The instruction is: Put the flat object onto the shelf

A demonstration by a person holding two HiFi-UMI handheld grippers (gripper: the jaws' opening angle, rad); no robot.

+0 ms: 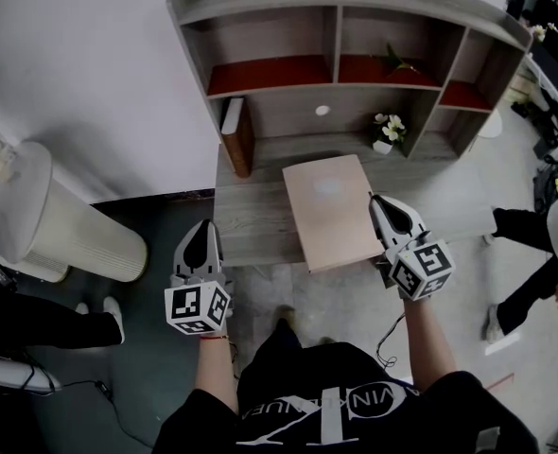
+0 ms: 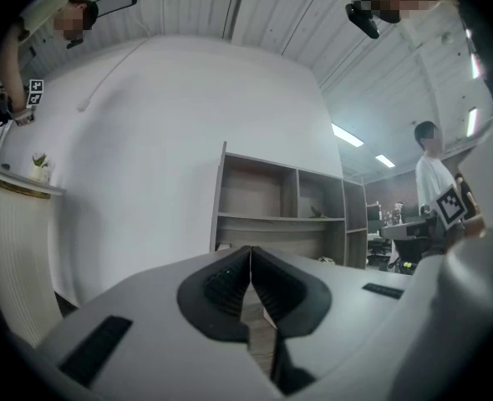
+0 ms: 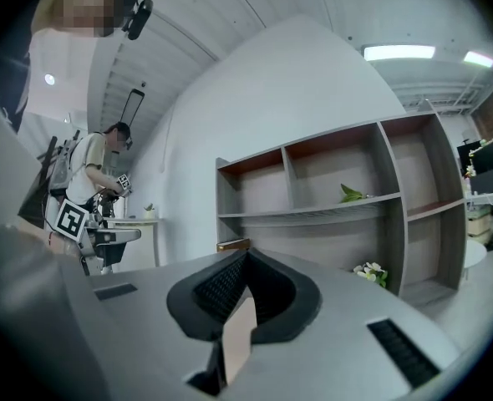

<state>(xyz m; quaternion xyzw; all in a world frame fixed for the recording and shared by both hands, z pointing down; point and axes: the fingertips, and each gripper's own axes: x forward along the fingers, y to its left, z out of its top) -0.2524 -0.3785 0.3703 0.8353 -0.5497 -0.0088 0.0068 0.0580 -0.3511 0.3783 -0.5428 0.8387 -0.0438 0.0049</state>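
Note:
The flat object is a pale pink board point(image 1: 331, 211) lying over the grey desk point(image 1: 251, 220), with its near end past the desk's front edge. My right gripper point(image 1: 378, 202) is shut on the board's right edge. In the right gripper view the board's thin edge point(image 3: 240, 337) shows pinched between the jaws of that gripper point(image 3: 245, 266). The grey shelf unit point(image 1: 355, 85) with red-lined compartments stands at the back of the desk. My left gripper point(image 1: 201, 231) hovers at the desk's front left, shut and empty; in its own view the left gripper point(image 2: 251, 253) has its jaws meeting.
A brown book point(image 1: 238, 135) stands upright at the shelf's lower left. A small pot of white flowers point(image 1: 389, 130) sits at the lower right, a green sprig point(image 1: 397, 61) on the middle shelf. A white round cabinet point(image 1: 61, 225) stands left; a person's legs point(image 1: 530, 253) are at the right.

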